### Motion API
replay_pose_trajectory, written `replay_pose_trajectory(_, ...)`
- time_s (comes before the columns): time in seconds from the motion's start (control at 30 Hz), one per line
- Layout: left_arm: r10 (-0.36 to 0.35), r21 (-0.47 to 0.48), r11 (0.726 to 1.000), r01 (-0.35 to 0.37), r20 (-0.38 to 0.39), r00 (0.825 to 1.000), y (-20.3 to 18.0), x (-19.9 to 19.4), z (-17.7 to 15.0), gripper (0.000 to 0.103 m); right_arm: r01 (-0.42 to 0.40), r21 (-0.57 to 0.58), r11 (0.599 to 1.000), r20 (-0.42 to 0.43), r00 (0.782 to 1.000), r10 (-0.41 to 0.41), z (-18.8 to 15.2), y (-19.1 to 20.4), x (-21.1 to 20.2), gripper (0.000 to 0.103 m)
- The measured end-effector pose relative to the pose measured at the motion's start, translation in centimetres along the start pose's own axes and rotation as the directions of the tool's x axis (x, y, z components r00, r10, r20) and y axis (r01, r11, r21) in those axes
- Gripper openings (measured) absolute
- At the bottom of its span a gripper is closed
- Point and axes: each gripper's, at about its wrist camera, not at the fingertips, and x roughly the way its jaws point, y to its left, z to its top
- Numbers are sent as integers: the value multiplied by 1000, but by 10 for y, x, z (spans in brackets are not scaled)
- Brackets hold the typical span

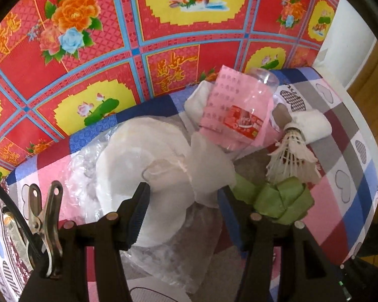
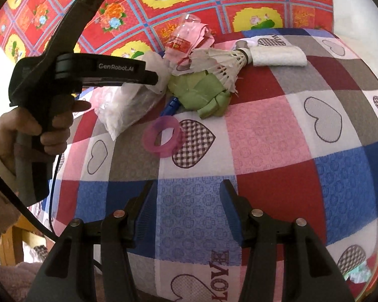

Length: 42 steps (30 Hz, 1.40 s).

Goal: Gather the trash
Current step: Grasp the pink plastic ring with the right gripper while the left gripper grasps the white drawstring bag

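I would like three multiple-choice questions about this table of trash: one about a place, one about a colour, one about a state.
1. Where does the shuttlecock lie?
A. just beyond the green folded paper
B. inside the pink ring
C. on the floor

2. What colour is the ring on the checked cloth?
A. green
B. pink
C. black

3. How do the right tongs stand?
A. shut on the ring
B. shut on the shuttlecock
C. open, holding nothing

Answers: 1 A, the right wrist view shows its feathers against the far edge of the paper. 2 B, the ring is translucent pink, beside a checked heart. 3 C, the two fingers are apart with only bare cloth between them.
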Motion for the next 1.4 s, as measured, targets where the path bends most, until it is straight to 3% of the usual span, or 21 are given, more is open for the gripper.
replay_pose_trajectory(0.1,-16,15,1000,16,16,1000,3,-3,-2,46,16,15,1000,10,1000,-16,-1,3,1,56)
replay_pose_trajectory(0.17,-27,19,999,27,21,999,6,-6,-5,31,23,31,999,18,1000,-23,-2,4,2,57)
replay_pose_trajectory(0.33,-84,4,996,84,43,996,18,-20,-8,21,7,110,994,43,999,-12,-2,-1,2,61)
replay_pose_trajectory(0.67,-164,-2,986,165,99,982,39,-60,-16,17,84,132,988,5,996,-85,6,11,6,66)
replay_pose_trajectory(0.87,-188,-12,982,190,80,979,55,-63,-28,17,72,101,992,34,997,-76,22,32,11,66)
replay_pose_trajectory(1.1,-228,-13,973,230,65,971,69,-61,-34,17,132,61,989,32,990,-134,35,50,35,65)
replay_pose_trajectory(1.3,-250,46,968,247,51,967,64,-63,-35,17,182,44,982,37,982,-184,36,58,44,58)
replay_pose_trajectory(1.37,-260,61,965,257,48,965,61,-63,-36,17,200,37,979,42,979,-201,34,59,44,43)
replay_pose_trajectory(1.4,-263,69,963,260,47,964,60,-62,-36,17,202,33,979,44,978,-203,34,59,44,43)
